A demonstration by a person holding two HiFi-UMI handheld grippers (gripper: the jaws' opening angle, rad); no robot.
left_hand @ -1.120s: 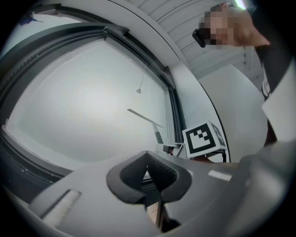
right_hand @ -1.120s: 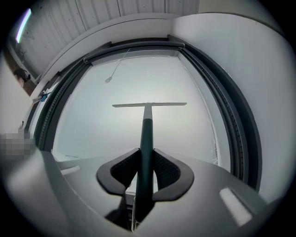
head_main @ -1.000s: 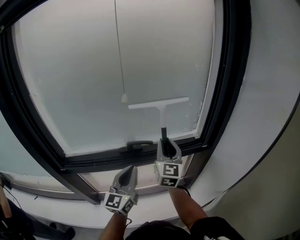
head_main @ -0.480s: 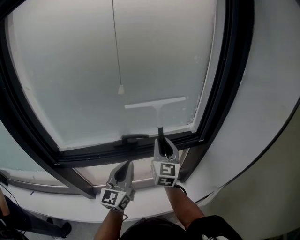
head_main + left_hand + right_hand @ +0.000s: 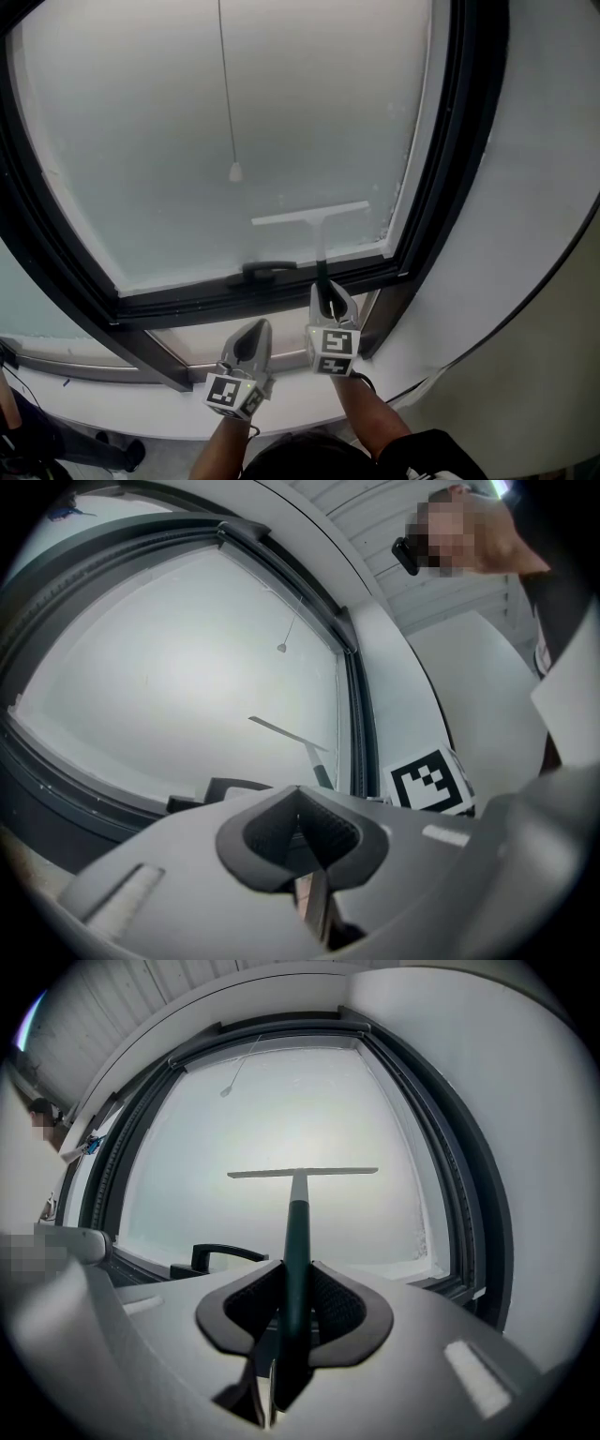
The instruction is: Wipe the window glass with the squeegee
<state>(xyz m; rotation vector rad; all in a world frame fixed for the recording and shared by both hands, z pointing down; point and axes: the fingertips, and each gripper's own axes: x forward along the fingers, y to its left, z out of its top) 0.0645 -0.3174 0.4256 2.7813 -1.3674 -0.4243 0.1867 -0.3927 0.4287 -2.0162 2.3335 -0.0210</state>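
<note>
Your right gripper (image 5: 330, 292) clamps the dark-handled, white-bladed squeegee (image 5: 320, 234) on the frosted window glass (image 5: 234, 112) just above the black window frame (image 5: 178, 302), your left gripper (image 5: 251, 342) is closed and empty below it, and pulling lower could jam the blade on that frame.

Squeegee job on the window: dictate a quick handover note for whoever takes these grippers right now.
Right gripper: shut on the squeegee by its dark handle, pointing up at the pane.
Left gripper: shut, empty, low beside the right one.
Squeegee blade: level against the window glass, lower right area, just above the bottom frame, right of the window handle.
Done: cannot tell; the glass looks evenly hazy, with no wiped strip showing.
Left: probably most of the pane; mind the pull cord hanging mid-pane.
</note>
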